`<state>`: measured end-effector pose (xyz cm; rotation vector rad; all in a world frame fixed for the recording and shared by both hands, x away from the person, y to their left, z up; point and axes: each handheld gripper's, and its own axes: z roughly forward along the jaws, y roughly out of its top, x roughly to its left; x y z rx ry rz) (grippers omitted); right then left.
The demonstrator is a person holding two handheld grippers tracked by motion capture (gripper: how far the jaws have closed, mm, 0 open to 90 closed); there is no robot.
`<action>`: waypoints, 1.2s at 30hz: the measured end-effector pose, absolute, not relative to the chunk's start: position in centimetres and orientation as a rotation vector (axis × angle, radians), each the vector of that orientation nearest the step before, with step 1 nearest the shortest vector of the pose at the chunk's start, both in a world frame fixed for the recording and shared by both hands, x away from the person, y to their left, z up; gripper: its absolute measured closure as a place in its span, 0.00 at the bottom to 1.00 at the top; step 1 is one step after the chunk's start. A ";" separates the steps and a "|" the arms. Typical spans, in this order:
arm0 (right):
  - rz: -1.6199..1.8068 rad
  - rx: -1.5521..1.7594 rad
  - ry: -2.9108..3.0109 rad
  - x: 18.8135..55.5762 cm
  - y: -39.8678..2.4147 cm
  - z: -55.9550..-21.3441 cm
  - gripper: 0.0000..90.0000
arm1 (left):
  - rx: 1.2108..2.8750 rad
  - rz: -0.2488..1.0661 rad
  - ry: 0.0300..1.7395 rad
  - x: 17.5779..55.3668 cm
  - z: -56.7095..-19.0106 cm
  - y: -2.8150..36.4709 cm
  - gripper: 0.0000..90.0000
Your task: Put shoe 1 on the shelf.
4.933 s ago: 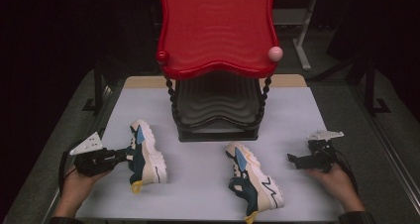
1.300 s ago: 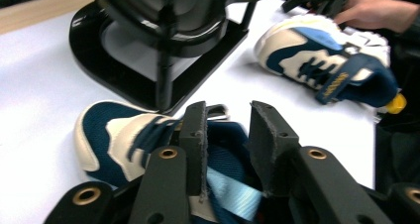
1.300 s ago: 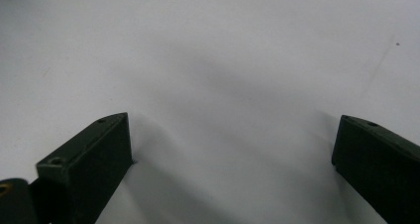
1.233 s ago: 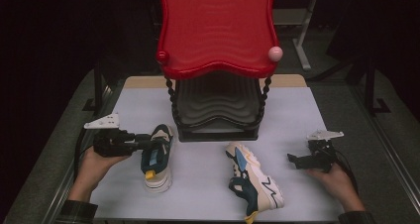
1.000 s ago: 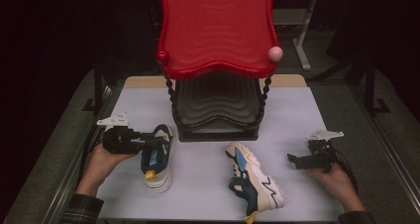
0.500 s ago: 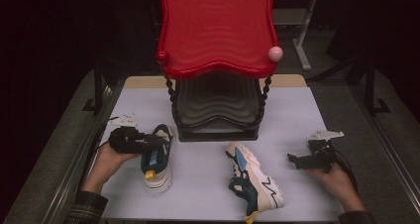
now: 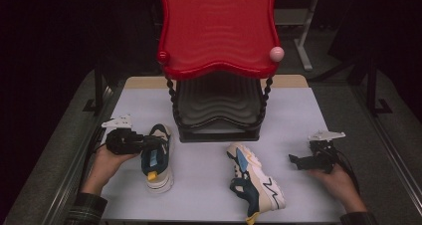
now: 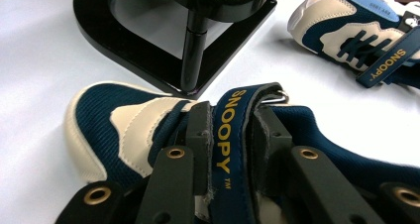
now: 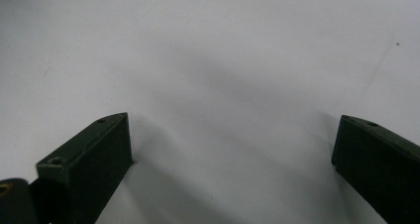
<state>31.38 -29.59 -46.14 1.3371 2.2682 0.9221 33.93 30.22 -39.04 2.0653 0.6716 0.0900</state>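
Left gripper view: left gripper [image 8: 233,149] fingers have just been closing, strap [image 8: 229,135] of left shoe [image 8: 119,125] now pinched. Right gripper [image 9: 233,154] is held wide open, empty. Next: strap to be pulled free, gently.

Open tabletop [image 7: 209,185] between both shoes at lower centre; black stand [image 7: 219,120] under red tray [image 7: 219,31] blocking centre frame

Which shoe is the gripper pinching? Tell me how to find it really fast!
Find the big red tray stand at the back of the table. Just below its black base, toward the left, stands a navy and cream shoe. Unlike the other shoe, which lies alone, the left gripper pinches its Snoopy strap.
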 end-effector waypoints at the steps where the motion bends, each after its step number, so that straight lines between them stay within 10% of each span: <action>1: 0.922 1.337 2.268 31.4 -29.6 -46.1 0.01 | 2.061 0.091 0.674 33.8 -39.0 30.4 0.81; 36: 0.922 1.337 2.268 31.4 -29.6 -46.1 0.01 | 1.888 0.162 0.676 32.3 -32.6 33.0 0.81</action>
